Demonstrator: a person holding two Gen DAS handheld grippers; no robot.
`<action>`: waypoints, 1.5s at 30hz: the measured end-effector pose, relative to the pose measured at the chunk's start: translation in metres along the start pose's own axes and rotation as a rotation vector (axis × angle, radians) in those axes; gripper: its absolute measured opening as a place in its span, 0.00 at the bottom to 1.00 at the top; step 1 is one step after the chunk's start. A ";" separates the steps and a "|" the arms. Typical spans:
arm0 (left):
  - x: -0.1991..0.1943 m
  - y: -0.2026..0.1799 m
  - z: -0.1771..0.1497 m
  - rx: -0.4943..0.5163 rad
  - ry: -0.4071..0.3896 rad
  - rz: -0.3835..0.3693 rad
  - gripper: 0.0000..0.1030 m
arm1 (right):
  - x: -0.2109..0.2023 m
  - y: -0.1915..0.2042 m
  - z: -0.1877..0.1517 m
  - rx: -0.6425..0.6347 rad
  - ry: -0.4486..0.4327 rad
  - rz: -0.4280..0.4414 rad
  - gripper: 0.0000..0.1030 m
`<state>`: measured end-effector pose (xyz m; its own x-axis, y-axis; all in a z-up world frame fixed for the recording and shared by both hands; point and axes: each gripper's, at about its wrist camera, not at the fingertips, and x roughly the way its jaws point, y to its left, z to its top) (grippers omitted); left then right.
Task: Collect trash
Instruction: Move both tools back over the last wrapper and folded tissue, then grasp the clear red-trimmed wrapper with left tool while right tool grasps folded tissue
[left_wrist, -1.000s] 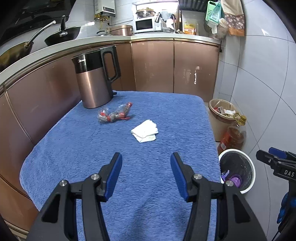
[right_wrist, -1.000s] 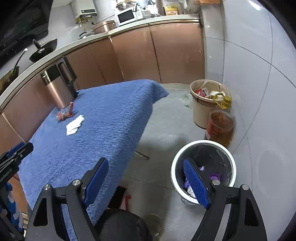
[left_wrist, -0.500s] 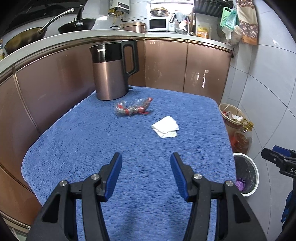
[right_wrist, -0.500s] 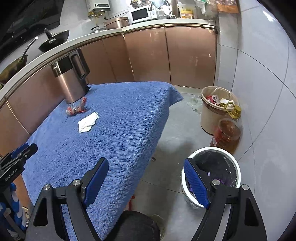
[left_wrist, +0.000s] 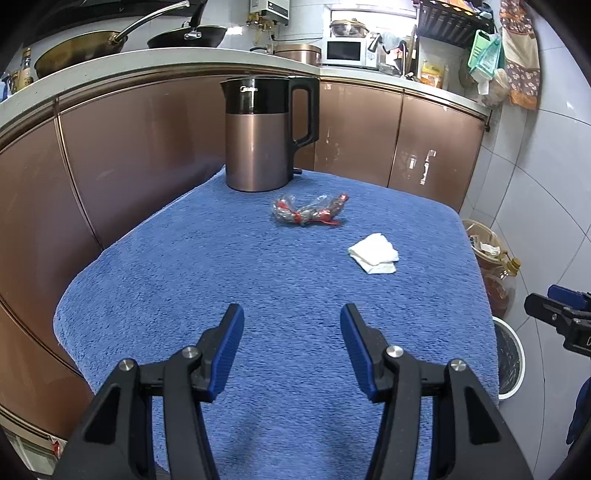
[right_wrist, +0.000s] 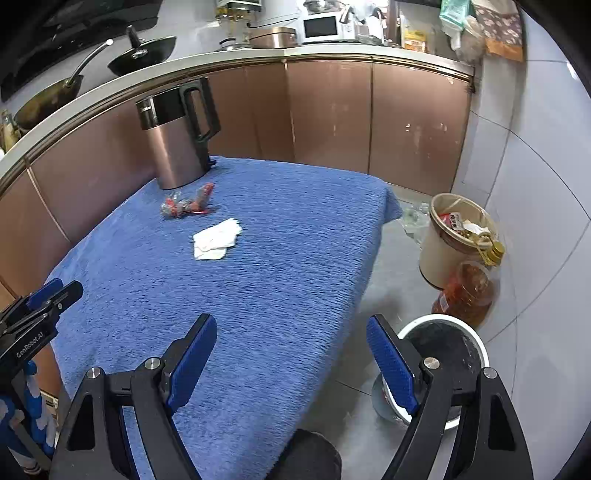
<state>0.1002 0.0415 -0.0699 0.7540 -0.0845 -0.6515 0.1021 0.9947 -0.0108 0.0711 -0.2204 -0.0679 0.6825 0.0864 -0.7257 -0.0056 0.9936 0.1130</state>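
Both tongs, left (left_wrist: 291, 349) and right (right_wrist: 291, 363), have advanced, spread and empty; the light, soft tissue (left_wrist: 373, 254) should be pinched at its raised folds.

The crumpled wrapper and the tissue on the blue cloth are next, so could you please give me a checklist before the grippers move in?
1. Left gripper open and empty: ok.
2. Right gripper open and empty: ok.
3. Crumpled wrapper lies apart from the kettle: ok.
4. Tissue lies free, apart from the wrapper: ok.
5. White bin open on the floor beside the table: ok.
6. Room left in the bin: cannot tell.
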 end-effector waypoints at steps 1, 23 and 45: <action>0.000 0.002 0.000 -0.003 -0.001 -0.001 0.51 | 0.001 0.003 0.001 -0.006 0.002 0.001 0.79; 0.063 0.045 0.028 -0.029 0.065 -0.070 0.51 | 0.048 0.030 0.019 -0.081 0.062 0.071 0.79; 0.262 0.033 0.122 -0.156 0.246 -0.179 0.51 | 0.192 0.090 0.090 -0.170 0.149 0.203 0.79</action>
<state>0.3804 0.0447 -0.1485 0.5518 -0.2605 -0.7923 0.1040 0.9640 -0.2445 0.2678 -0.1212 -0.1360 0.5401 0.2817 -0.7931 -0.2615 0.9519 0.1600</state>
